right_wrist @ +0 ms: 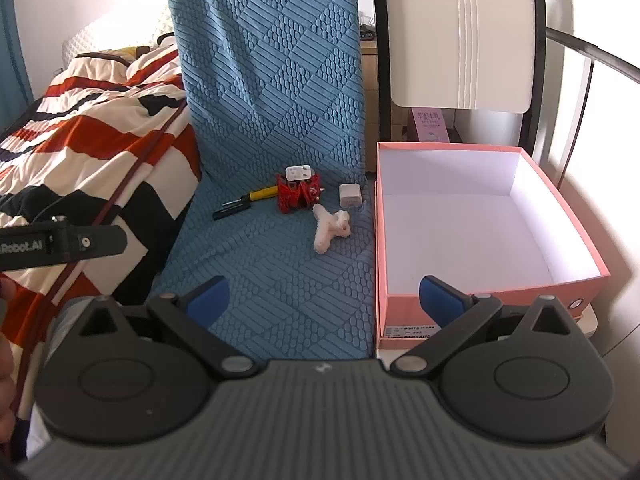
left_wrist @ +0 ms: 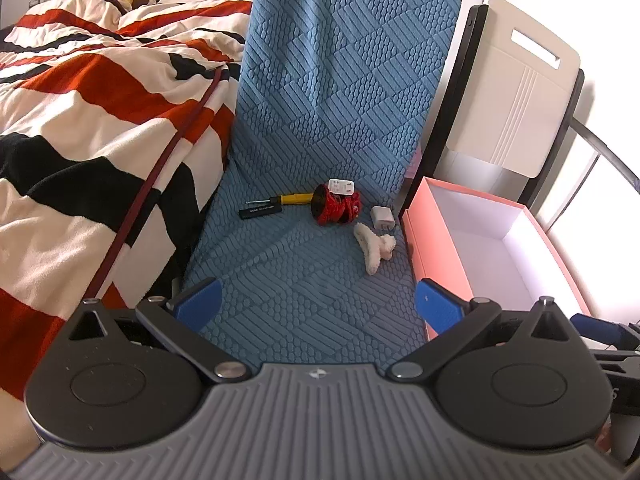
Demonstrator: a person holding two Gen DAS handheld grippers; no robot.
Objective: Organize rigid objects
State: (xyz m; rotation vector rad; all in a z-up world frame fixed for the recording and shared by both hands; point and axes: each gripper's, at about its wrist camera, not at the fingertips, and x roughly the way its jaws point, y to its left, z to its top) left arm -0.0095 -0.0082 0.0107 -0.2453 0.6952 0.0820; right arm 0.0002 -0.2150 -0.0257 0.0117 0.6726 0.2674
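Several small objects lie on the blue textured seat [left_wrist: 304,280]: a yellow-handled screwdriver [left_wrist: 288,199], a black stick [left_wrist: 261,212], a red toy [left_wrist: 334,209] with a white plug [left_wrist: 341,187] behind it, a white charger [left_wrist: 382,217] and a fluffy white hair claw [left_wrist: 376,249]. In the right wrist view the same red toy [right_wrist: 298,197], charger [right_wrist: 349,196] and hair claw [right_wrist: 330,229] lie left of an empty pink box [right_wrist: 480,216]. My left gripper [left_wrist: 318,306] and right gripper [right_wrist: 324,296] both stand open, well short of the objects, holding nothing.
A striped red, white and black blanket [left_wrist: 100,120] covers the bed to the left. A white folding chair back [left_wrist: 516,92] stands behind the pink box [left_wrist: 500,248]. Part of the other gripper [right_wrist: 64,242] shows at the left in the right wrist view.
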